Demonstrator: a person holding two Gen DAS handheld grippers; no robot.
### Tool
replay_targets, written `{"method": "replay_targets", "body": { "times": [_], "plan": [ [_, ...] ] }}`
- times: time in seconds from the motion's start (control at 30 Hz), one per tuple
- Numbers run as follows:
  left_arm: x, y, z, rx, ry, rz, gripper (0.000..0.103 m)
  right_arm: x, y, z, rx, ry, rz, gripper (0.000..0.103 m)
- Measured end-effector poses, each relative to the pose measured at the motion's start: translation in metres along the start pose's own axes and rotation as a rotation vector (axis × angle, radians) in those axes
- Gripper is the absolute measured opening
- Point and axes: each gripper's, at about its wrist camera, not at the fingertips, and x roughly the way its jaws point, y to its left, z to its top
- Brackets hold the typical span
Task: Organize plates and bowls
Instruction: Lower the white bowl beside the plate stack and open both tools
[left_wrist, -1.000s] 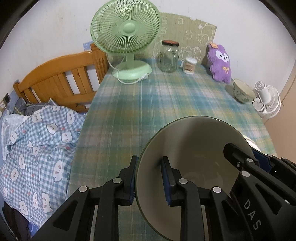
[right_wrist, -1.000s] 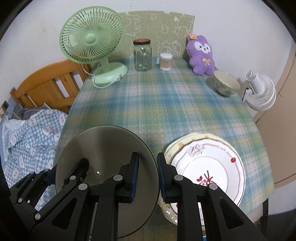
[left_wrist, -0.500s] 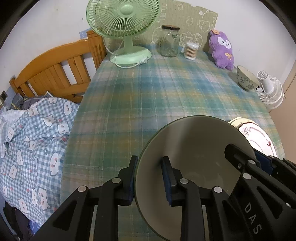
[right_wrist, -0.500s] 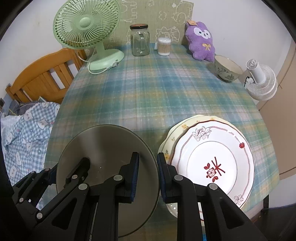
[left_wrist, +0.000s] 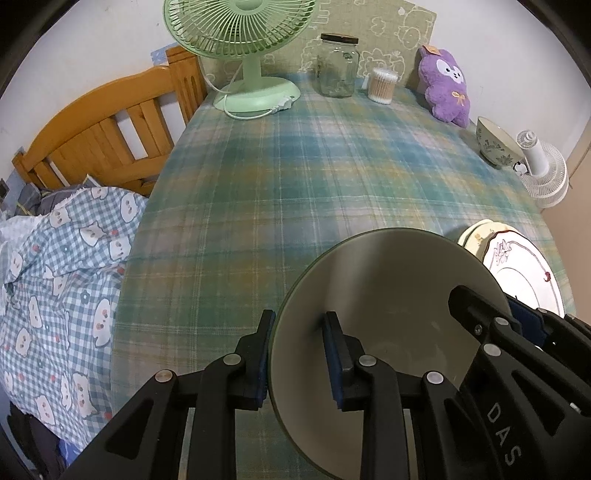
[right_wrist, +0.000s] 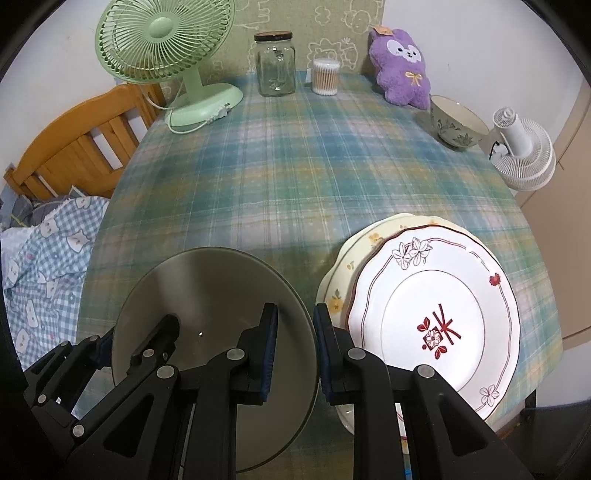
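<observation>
plaid cloth covers the tabletop (right_wrist: 295, 177), which carries everything from its near edge back to the wall. at the near edge the grey-green plate (right_wrist: 207, 291) is held up off the cloth by both tools: the left gripper (left_wrist: 297, 354) pinches its left rim between its pads, and the right gripper (right_wrist: 293, 347) pinches the opposite rim. just beside it, at the near right corner, lies the plate stack (right_wrist: 436, 317), a white flowered plate on a cream one. the patterned bowl (right_wrist: 456, 123) stands well apart at the right edge, near the small white fan (right_wrist: 521, 155). along the far edge are the green fan (right_wrist: 166, 48), glass jar (right_wrist: 275, 64), cotton swab tub (right_wrist: 325, 75) and purple plush toy (right_wrist: 400, 68). this looks like the carrying step; next the plate should travel right, level over the stack, then lower centred before both grips ease off, or it may slide or chip a rim.
</observation>
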Motion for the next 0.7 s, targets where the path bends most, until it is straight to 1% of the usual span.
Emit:
{"method": "replay_targets", "body": {
  "times": [0.13,0.17,0.23,0.27,0.3,0.33,0.37,0.4,0.43,0.5,0.6,0.7],
  "plan": [
    [0.000,0.001,0.002,0.008,0.017,-0.023,0.032,0.000,-0.001,0.002,0.000,0.014,0.010,0.024],
    [-0.004,0.001,0.003,0.017,0.007,-0.023,0.034,0.000,-0.001,0.003,-0.005,0.018,0.017,0.023],
    [-0.011,-0.001,0.004,0.034,-0.010,-0.022,0.039,-0.003,-0.003,0.005,-0.002,0.020,0.032,0.024],
    [-0.015,-0.001,0.006,0.044,-0.014,-0.028,0.042,-0.006,-0.004,0.007,0.004,0.023,0.042,0.027],
    [-0.018,-0.001,0.007,0.048,-0.012,-0.035,0.050,-0.008,-0.004,0.008,0.004,0.020,0.040,0.039],
    [-0.023,0.000,0.009,0.047,-0.013,-0.044,0.057,-0.012,-0.005,0.009,0.003,0.012,0.031,0.046],
    [-0.026,0.000,0.011,0.046,-0.017,-0.047,0.060,-0.019,-0.005,0.010,0.006,-0.013,0.023,0.058],
    [-0.032,0.001,0.013,0.048,-0.032,-0.057,0.066,-0.024,-0.006,0.010,0.010,-0.029,0.027,0.065],
    [-0.038,0.001,0.014,0.055,-0.046,-0.057,0.070,-0.030,-0.007,0.011,0.013,-0.044,0.036,0.066],
    [-0.051,-0.001,0.018,0.078,-0.076,-0.047,0.073,-0.041,-0.008,0.015,0.013,-0.064,0.040,0.067],
    [-0.066,-0.003,0.025,0.081,-0.098,-0.061,0.080,-0.058,-0.011,0.020,0.018,-0.095,0.038,0.067],
    [-0.081,-0.006,0.031,0.086,-0.125,-0.073,0.083,-0.076,-0.012,0.026,0.018,-0.126,0.024,0.067]
  ]
}}
